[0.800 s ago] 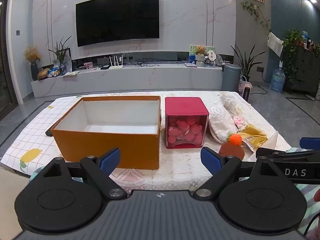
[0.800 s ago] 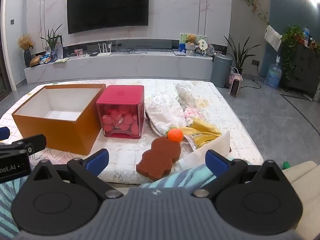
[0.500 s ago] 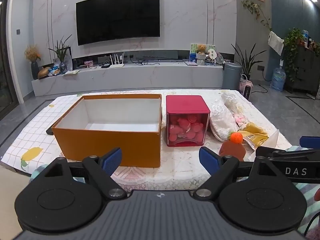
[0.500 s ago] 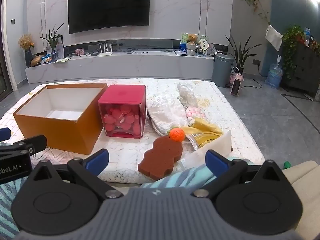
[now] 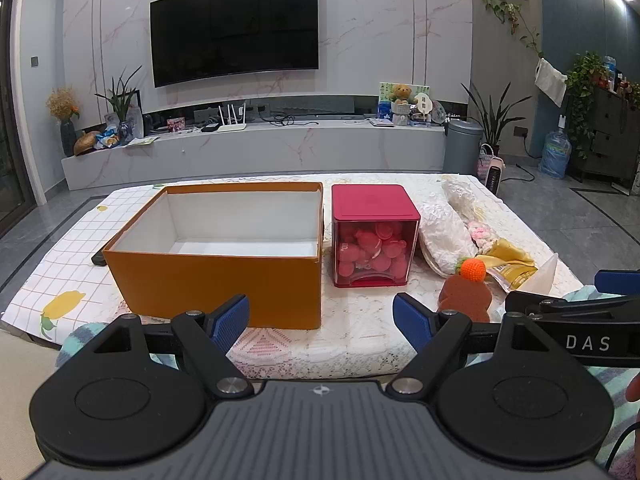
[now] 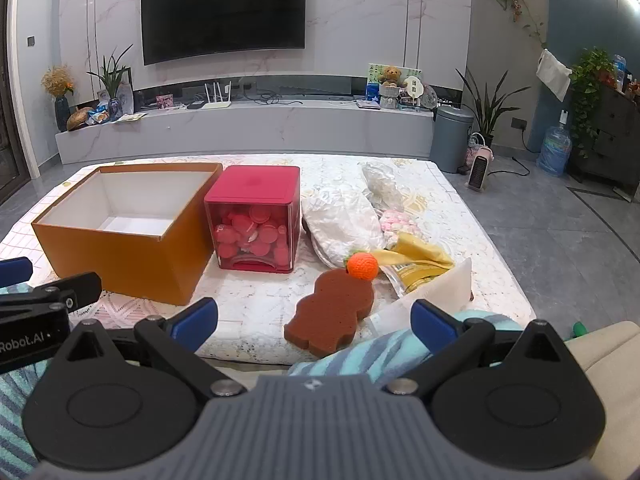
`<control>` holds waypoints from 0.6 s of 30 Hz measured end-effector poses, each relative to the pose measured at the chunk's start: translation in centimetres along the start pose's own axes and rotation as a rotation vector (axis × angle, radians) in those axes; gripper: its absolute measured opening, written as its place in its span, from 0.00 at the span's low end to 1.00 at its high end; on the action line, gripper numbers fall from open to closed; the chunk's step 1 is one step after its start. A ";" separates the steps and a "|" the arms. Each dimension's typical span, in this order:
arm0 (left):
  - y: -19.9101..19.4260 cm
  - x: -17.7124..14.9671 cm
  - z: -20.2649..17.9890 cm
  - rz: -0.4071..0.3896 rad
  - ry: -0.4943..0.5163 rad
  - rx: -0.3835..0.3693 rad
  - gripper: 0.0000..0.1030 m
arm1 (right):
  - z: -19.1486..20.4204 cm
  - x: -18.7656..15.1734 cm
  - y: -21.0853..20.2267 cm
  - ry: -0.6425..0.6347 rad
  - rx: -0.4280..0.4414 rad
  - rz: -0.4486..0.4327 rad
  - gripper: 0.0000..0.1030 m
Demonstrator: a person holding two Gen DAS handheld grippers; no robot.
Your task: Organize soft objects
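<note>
Low table (image 5: 72,248), covered with a white gridded cloth printed with lemons; all task items sit on it.

Orange box (image 5: 224,276), the landmark for the positions below: largest item, open at the top, white inside, nothing visible in it. In the right wrist view it stands at the table's left (image 6: 120,256).

Red cube container (image 5: 374,236), just beside the orange box on its right, a narrow gap between them. Red lid on, clear walls, round pink-red pieces inside.

White crinkled bag (image 5: 444,236), further right of the box, past the red cube, lying flat. A smaller clear bag (image 5: 460,198) lies behind it, toward the far table edge.

Brown sponge figure (image 6: 336,308), right of the box and nearer the front table edge than the red cube, lying flat. In the left wrist view it is partly hidden by the gripper finger (image 5: 466,296).

Yellow packet (image 6: 420,260), right of the sponge figure and touching the bag pile. Pink fluffy item (image 6: 394,220) behind it, between the 2 bags; detail too small to tell.

Orange crochet ball (image 6: 362,266), smallest, resting at the sponge figure's far end, touching it.

Left gripper (image 5: 320,320): released, jaws wide apart, nothing between them; hovers at the front edge, near the box's right front corner.

Right gripper (image 6: 314,318): released, wide apart, holding nothing; the sponge figure lies ahead of the gap, not touched by the pads.

Striped teal fabric (image 6: 384,352) lies under both grippers.
</note>
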State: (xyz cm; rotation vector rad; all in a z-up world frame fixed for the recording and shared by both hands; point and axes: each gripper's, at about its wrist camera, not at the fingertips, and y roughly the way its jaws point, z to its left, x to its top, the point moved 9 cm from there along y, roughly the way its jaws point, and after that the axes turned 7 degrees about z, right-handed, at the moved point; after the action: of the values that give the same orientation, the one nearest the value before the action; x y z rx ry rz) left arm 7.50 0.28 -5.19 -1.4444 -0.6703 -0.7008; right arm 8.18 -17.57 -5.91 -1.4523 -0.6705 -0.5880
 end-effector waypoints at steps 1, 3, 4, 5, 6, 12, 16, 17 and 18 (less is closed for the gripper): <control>0.0 0.0 0.0 0.000 0.000 0.001 0.93 | 0.0 0.0 0.0 0.000 0.000 0.001 0.98; 0.0 -0.1 0.1 -0.001 0.000 0.002 0.93 | 0.1 0.0 0.0 -0.001 0.001 0.002 0.98; 0.0 -0.1 0.1 0.000 0.000 0.002 0.93 | 0.1 0.0 0.1 -0.001 0.001 0.002 0.98; 0.0 -0.1 0.1 0.000 0.000 0.001 0.93 | 0.1 0.0 0.1 -0.002 0.001 0.003 0.98; 0.0 -0.1 0.1 -0.001 0.000 0.000 0.93 | 0.1 0.0 0.1 -0.002 0.001 0.003 0.98; -0.1 -0.3 0.2 0.001 0.004 0.001 0.93 | 0.1 0.0 0.1 -0.002 -0.001 0.003 0.98; -0.1 -0.3 0.1 0.002 0.004 0.001 0.93 | 0.1 0.0 0.1 0.002 0.001 0.004 0.98; -0.1 -0.3 0.1 0.002 0.004 0.002 0.93 | 0.1 0.0 0.0 0.001 0.001 0.004 0.98; -0.1 -0.3 0.1 0.003 0.005 0.002 0.93 | 0.1 0.0 0.1 0.001 0.001 0.005 0.98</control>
State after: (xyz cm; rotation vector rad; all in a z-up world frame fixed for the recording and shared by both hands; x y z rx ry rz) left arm 7.25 0.41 -5.38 -1.4412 -0.6648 -0.7009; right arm 8.23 -17.42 -5.93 -1.4518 -0.6665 -0.5848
